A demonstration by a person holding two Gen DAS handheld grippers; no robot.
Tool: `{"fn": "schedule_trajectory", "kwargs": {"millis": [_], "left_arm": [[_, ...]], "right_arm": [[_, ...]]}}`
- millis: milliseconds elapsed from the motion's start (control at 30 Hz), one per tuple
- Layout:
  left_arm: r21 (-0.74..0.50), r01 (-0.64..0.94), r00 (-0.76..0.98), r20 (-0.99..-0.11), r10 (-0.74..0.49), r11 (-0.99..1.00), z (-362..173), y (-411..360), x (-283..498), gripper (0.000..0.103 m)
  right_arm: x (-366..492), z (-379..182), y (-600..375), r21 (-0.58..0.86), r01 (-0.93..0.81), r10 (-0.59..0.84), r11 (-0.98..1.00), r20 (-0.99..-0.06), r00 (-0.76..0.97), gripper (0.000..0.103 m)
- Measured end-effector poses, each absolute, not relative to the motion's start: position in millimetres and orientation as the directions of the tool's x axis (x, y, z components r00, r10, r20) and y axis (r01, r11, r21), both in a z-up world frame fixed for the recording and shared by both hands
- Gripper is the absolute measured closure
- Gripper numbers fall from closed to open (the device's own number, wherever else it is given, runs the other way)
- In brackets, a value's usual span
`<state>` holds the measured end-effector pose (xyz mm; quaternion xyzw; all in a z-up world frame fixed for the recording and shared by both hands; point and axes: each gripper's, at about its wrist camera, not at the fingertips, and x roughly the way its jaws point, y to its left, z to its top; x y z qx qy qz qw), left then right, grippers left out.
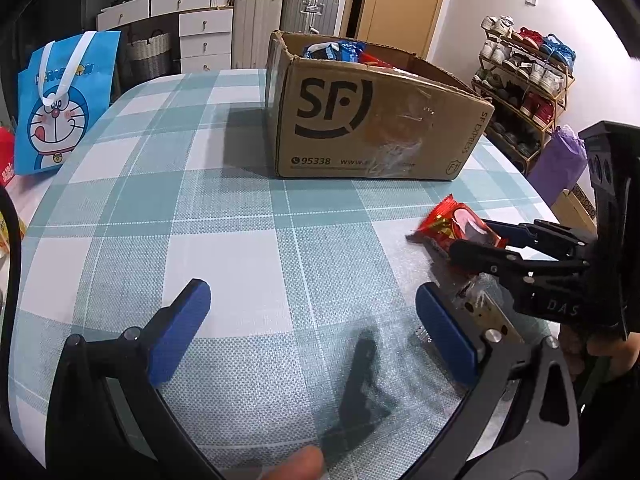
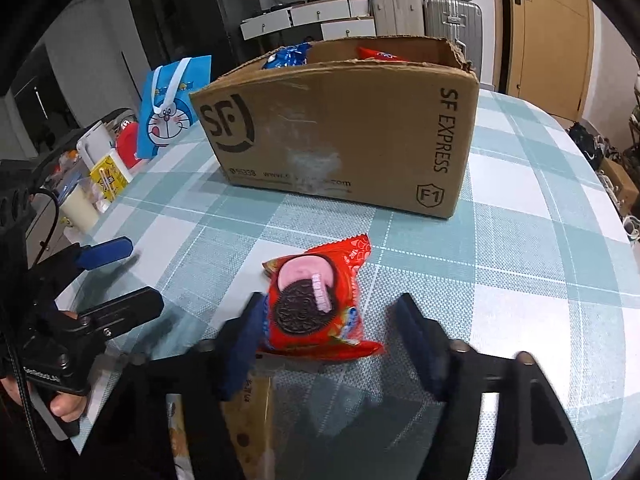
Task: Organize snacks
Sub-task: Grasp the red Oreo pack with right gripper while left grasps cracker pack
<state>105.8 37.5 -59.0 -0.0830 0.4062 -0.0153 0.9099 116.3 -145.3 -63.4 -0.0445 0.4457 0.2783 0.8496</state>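
Observation:
A red cookie packet (image 2: 316,304) lies on the checked tablecloth (image 2: 520,240) in front of the open cardboard box (image 2: 340,128). My right gripper (image 2: 330,300) straddles the packet's near half. Its left pad touches the wrapper, while the right pad stands a little off the edge. The left wrist view shows the same packet (image 1: 456,224) between the right gripper's fingers (image 1: 470,236). My left gripper (image 1: 312,292) hovers open over bare cloth with nothing between its pads. The box (image 1: 372,128) holds blue packets (image 1: 332,50) and red packets (image 1: 374,58). A beige snack wrapper (image 2: 252,400) lies under the right gripper.
A blue cartoon tote bag (image 1: 60,104) stands at the table's left edge, with cups and small containers (image 2: 80,200) beside it. Right of the table are a shoe rack (image 1: 528,80) and a purple bag (image 1: 560,160). Drawers and suitcases line the back wall.

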Motion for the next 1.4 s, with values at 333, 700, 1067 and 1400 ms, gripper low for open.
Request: {"fn": "schedule_trajectory", "kwargs": {"millis": [333,700,1067,1400], "left_arm": [[-0.159,0.011,0.672,-0.73,-0.125,0.987,-52.9,21.4,100.9,0.001],[-0.201,0.087,0.596,-0.775,-0.212,0.976,-59.4,-39.8,97.5,0.001],[-0.101,0.11,0.556,-0.818,-0.146,0.989,-71.7,-81.2,100.5,0.001],[-0.116,0.088,0.55,-0.822,-0.145,0.989,-68.6,-43.9,98.1,0.001]], "right_arm": [[110.5,-44.7,-166.3,0.236,-0.5,0.492,0.833,-0.73,0.475,0.056],[111.3,-20.7,-193.3,0.213,-0.462,0.464,0.861,-0.702,0.541,0.056],[116.2,-13.4,-214.7,0.216,-0.424,0.445,0.879,-0.69,0.571,0.056],[115.6,-14.6,-211.0,0.221,-0.429,0.452,0.876,-0.689,0.567,0.056]]}}
